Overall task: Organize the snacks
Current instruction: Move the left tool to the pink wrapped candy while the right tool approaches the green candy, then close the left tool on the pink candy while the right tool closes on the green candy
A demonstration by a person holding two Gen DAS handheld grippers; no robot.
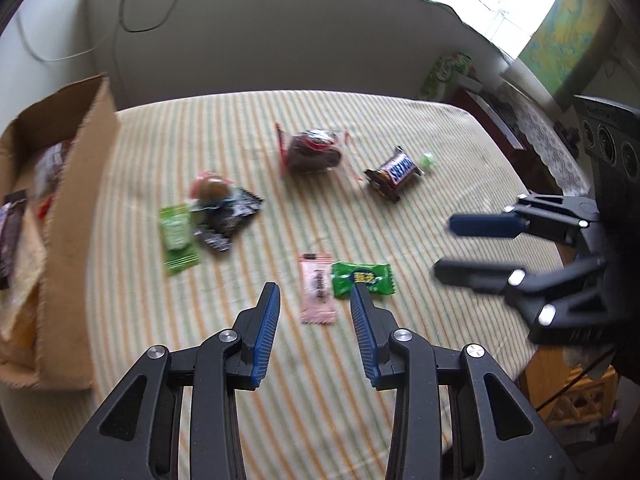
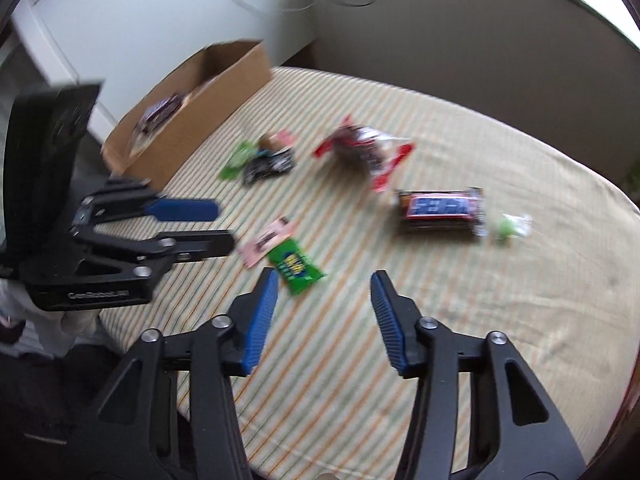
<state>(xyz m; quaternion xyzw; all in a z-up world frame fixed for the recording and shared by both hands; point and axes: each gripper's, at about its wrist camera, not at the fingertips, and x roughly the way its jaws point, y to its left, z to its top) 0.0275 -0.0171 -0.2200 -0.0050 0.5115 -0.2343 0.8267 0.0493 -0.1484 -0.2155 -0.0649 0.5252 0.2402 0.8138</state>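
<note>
Both tongs (image 1: pixel 316 290) (image 2: pixel 324 280) gape; blurred snacks (image 1: pixel 312 152) unreadable.

Near edge of striped tabletop (image 2: pixel 500 320) bare: open passage. Left edge blocked by cardboard box (image 1: pixel 68 240). Wrappers scattered mid-table; pink packet (image 1: pixel 318 290) touching green packet (image 1: pixel 362 278).
</note>
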